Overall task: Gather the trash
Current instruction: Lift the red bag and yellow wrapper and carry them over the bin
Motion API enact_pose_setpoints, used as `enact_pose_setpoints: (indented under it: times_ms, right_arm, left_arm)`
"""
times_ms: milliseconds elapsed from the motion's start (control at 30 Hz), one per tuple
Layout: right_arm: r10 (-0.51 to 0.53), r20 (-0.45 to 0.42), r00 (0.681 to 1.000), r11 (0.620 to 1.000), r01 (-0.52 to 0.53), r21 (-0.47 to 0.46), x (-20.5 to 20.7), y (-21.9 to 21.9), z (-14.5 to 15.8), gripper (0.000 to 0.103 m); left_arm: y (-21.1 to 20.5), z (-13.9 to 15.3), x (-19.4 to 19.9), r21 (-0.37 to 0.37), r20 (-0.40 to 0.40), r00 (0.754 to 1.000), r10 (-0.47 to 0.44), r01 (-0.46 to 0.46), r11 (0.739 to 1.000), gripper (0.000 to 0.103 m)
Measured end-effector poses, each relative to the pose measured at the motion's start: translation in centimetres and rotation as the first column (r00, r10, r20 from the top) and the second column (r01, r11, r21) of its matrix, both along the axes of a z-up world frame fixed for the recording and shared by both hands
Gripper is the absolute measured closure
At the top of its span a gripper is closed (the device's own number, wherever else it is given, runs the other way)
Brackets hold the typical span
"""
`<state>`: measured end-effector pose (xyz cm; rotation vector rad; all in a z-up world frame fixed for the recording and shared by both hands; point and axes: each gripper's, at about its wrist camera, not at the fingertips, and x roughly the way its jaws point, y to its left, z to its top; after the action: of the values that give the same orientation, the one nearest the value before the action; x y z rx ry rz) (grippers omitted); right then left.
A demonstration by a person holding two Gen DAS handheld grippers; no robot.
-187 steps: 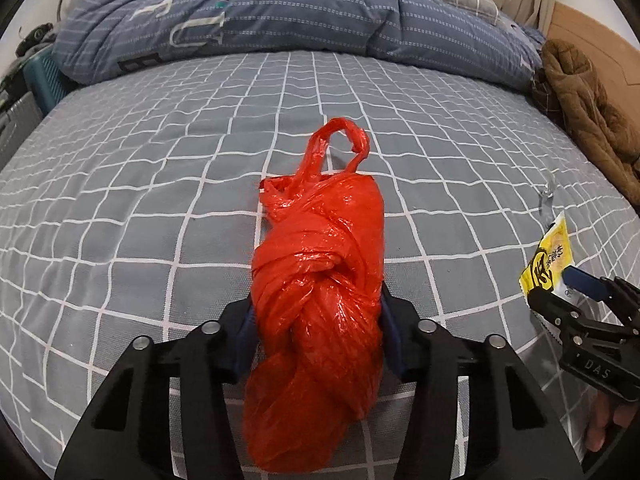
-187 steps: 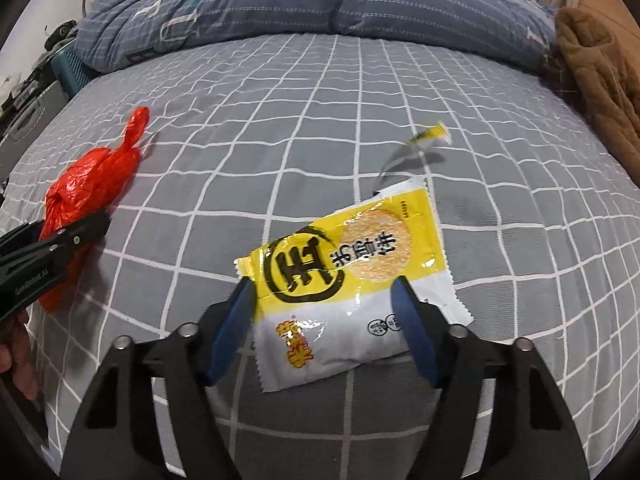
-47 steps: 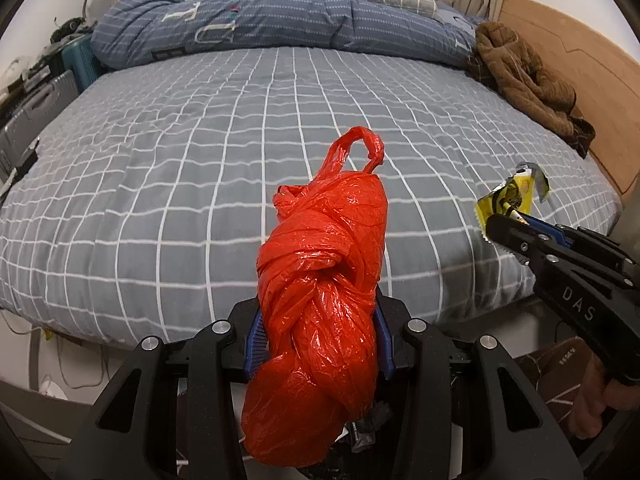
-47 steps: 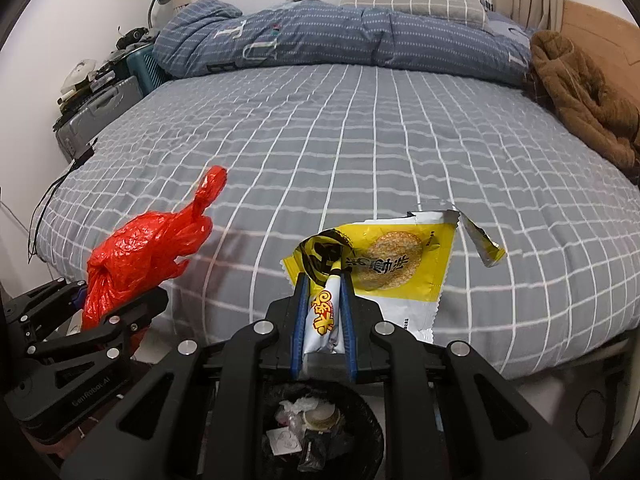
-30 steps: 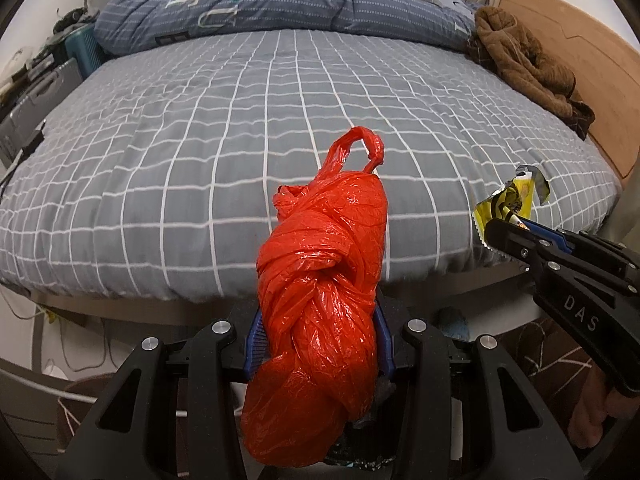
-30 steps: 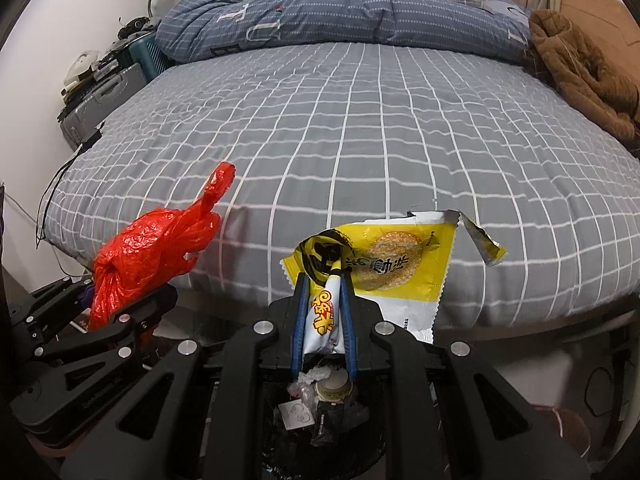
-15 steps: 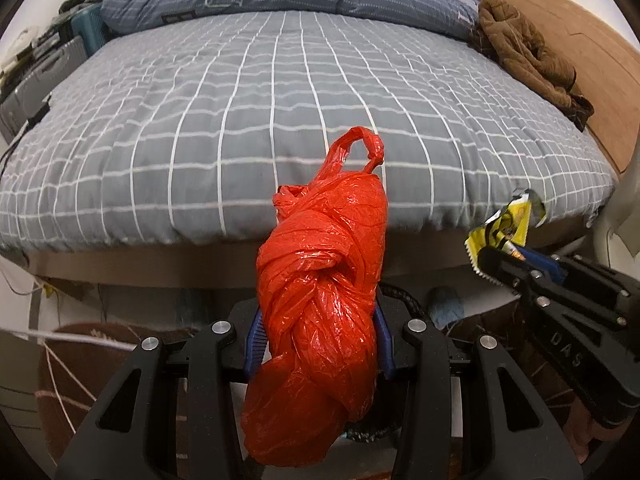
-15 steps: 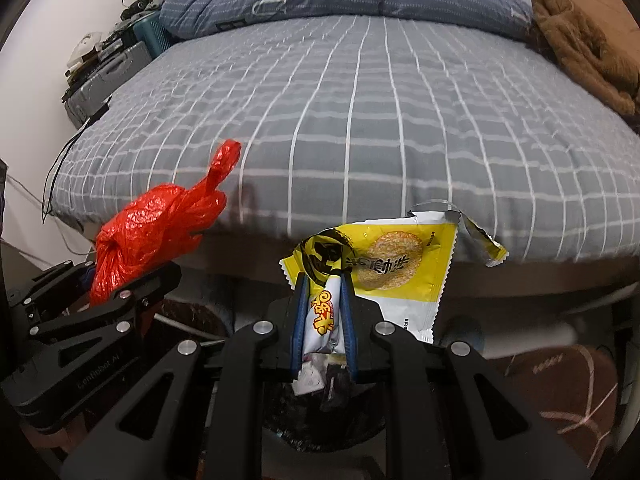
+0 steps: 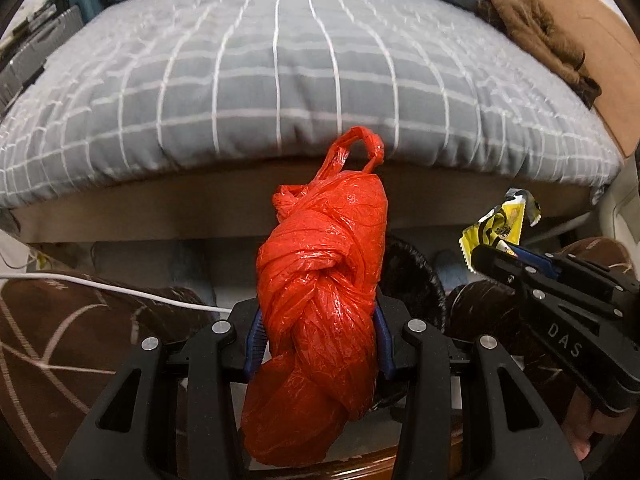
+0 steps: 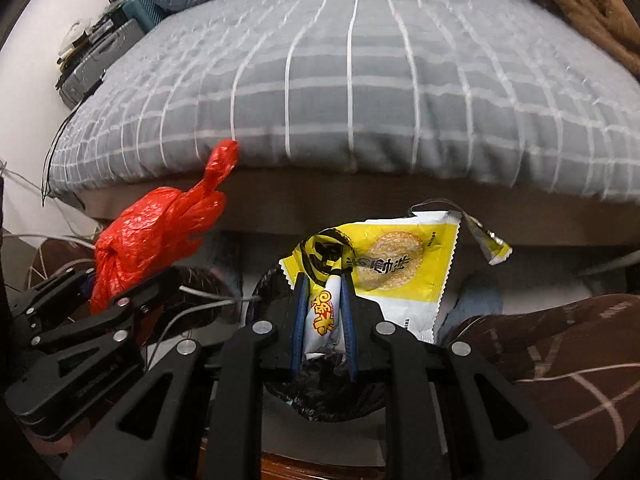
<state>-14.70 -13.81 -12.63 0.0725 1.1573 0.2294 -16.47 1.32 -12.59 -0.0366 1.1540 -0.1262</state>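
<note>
The red bag (image 9: 320,300) is pinched in the left gripper (image 9: 319,336), the yellow wrapper (image 10: 376,268) in the right gripper (image 10: 323,320), both poised over the bin (image 10: 320,396) below the bed (image 9: 280,60); next, both spread to drop

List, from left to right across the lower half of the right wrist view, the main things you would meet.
left gripper → red plastic bag → right gripper → yellow snack wrapper → brown patterned cushion
</note>
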Motion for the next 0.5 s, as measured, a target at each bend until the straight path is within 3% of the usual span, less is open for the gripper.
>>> enact_pose_setpoints:
  times_ms: [333,500]
  right_arm:
    - [0.004,-0.124,0.992,1.0,-0.007,-0.02,2.3,0.1,-5.3,0.086]
    - [-0.002,-0.176,0.984,1.0,-0.002,-0.023,3.8,0.4,-7.3,0.08]
  left_arm:
    - [-0.6,-5.3,2.7,0.004,-0.116,0.993,-0.021,0.022,1.0,0.061]
    - [-0.2,-6.6,3.6,0.006,-0.149,0.989,-0.009,0.01,1.0,0.061]
